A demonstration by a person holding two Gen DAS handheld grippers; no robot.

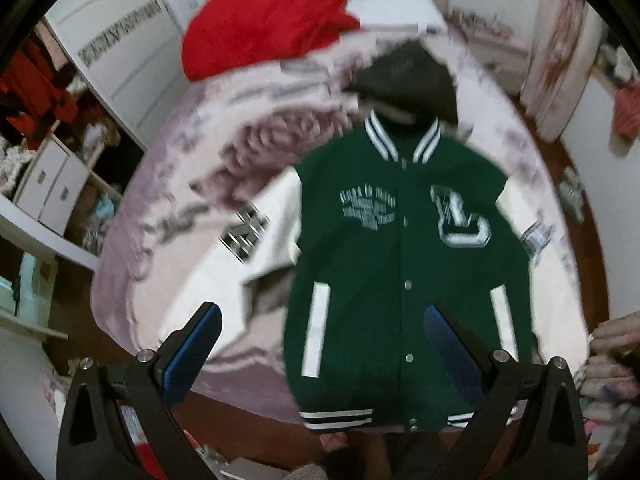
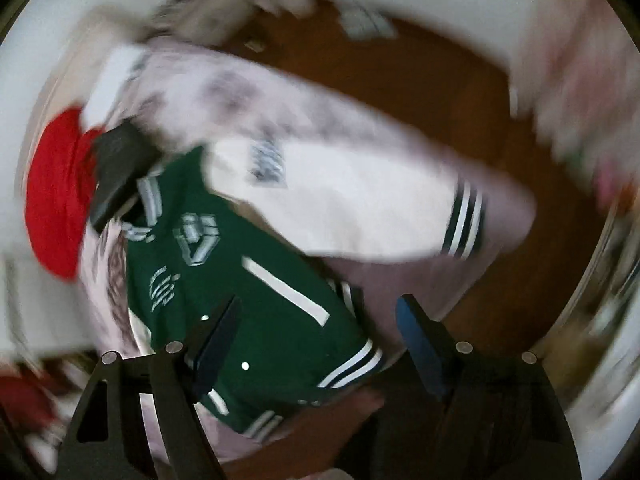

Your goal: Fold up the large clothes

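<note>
1. The left gripper (image 1: pixel 320 356) hangs above the foot of the bed, tilted steeply down, its blue-padded fingers (image 1: pixel 192 352) spread wide with nothing between them.
2. The right gripper (image 2: pixel 316 348) looks down over the jacket's hem corner; its fingers stand apart and hold nothing, though this view is badly blurred.
3. The green varsity jacket (image 1: pixel 400 264) lies flat, front up and snapped closed, on the bed (image 1: pixel 160 216), collar toward the far end, hem at the near edge.
4. Its white left-hand sleeve (image 1: pixel 264 236) angles outward; the other sleeve (image 2: pixel 352 208) stretches across the cover, striped cuff near the bed's edge.
5. A dark folded garment (image 1: pixel 404 76) sits just beyond the collar, and a red bundle (image 1: pixel 268 24) lies farther back to the left.
6. The bed cover is pale pink with a grey print.
7. White shelving (image 1: pixel 52 184) stands on the left; brown wooden floor (image 2: pixel 440 92) shows along the right.
</note>
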